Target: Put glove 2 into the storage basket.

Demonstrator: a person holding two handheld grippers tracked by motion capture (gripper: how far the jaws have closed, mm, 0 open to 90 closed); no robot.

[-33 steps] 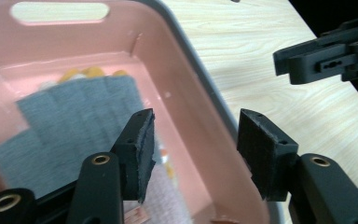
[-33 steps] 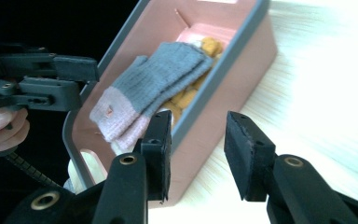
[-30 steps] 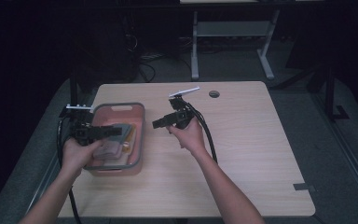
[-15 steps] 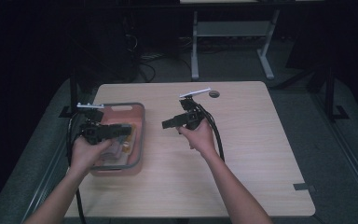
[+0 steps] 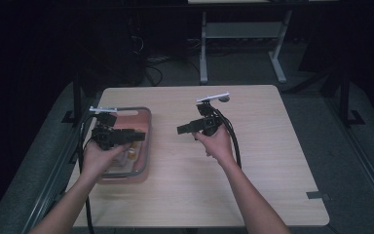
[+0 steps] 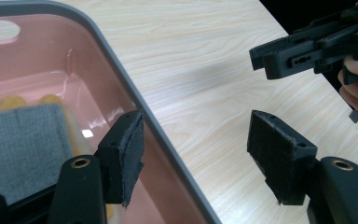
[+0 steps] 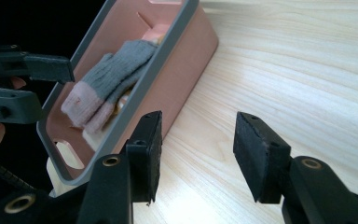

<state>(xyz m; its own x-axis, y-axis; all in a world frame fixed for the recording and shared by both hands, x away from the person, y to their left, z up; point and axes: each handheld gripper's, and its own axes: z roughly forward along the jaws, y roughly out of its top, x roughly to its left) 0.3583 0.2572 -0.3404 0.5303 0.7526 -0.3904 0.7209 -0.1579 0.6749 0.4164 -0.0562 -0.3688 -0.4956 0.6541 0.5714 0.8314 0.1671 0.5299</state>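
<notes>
A pink bin (image 5: 148, 141) with a grey rim stands at the table's left. A grey and pink sock (image 7: 116, 74) lies in it. My left gripper (image 5: 137, 135) hovers over the bin's right side and points right. In the left gripper view it (image 6: 198, 135) straddles the bin's rim (image 6: 121, 70). My right gripper (image 5: 180, 129) is held above the table's middle and points left at the bin's wall (image 7: 182, 79). The jaws of both have just been opening, with nothing between them. The two grippers face each other, with the right gripper (image 6: 303, 49) in the left gripper view and the left gripper (image 7: 51, 91) in the right gripper view.
Yellow items (image 6: 9, 100) lie under the grey cloth (image 6: 23, 144) in the bin. A small dark round thing (image 5: 224, 99) sits near the table's far edge. A strip of tape (image 5: 316, 195) marks the near right corner. A metal desk frame (image 5: 243, 29) stands behind the table.
Both hands have shifted to the right across the table. The left gripper now hangs over the bin's right side, and the right one sits farther from the bin.
</notes>
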